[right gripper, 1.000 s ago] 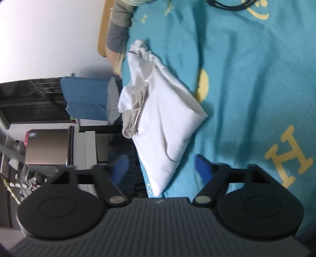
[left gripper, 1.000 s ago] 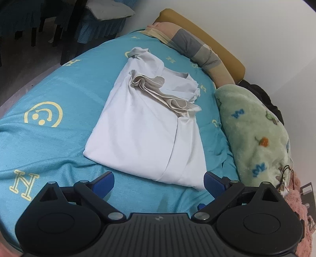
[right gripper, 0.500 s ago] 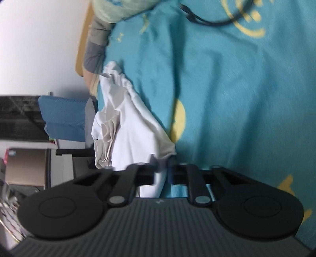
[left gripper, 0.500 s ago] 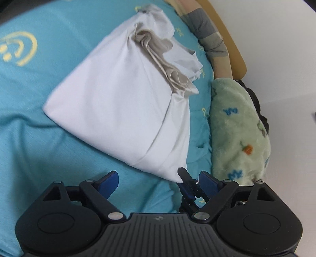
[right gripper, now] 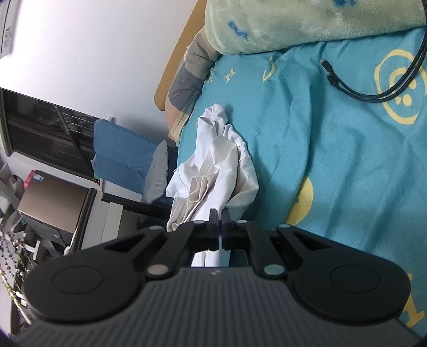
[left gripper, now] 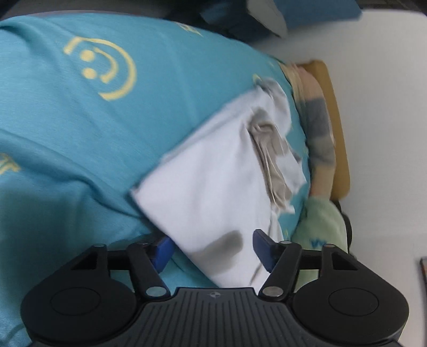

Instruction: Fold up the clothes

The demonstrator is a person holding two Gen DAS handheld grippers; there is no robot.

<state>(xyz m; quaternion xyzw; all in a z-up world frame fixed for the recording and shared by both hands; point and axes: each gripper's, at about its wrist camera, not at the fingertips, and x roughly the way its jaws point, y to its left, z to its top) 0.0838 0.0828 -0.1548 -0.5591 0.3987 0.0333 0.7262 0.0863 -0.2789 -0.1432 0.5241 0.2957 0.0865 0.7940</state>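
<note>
A folded white garment (left gripper: 213, 186) with a beige collar lies on the teal bedspread (left gripper: 80, 120). My left gripper (left gripper: 213, 249) is open, its blue pads either side of the garment's near corner, which lies between them. My right gripper (right gripper: 221, 227) is shut on the white garment (right gripper: 221, 170), holding a lifted, bunched edge of it above the bedspread (right gripper: 333, 160).
A green fleece blanket (right gripper: 307, 24) and a striped pillow (left gripper: 320, 133) lie along the wooden headboard (left gripper: 339, 120). A black cable (right gripper: 373, 88) lies on the bedspread. A blue chair (right gripper: 120, 149) and shelves stand beside the bed.
My right gripper closed on the garment's edge and lifted it, bunching the cloth. My left gripper swung round and moved in so the garment's corner sits between its open pads.
</note>
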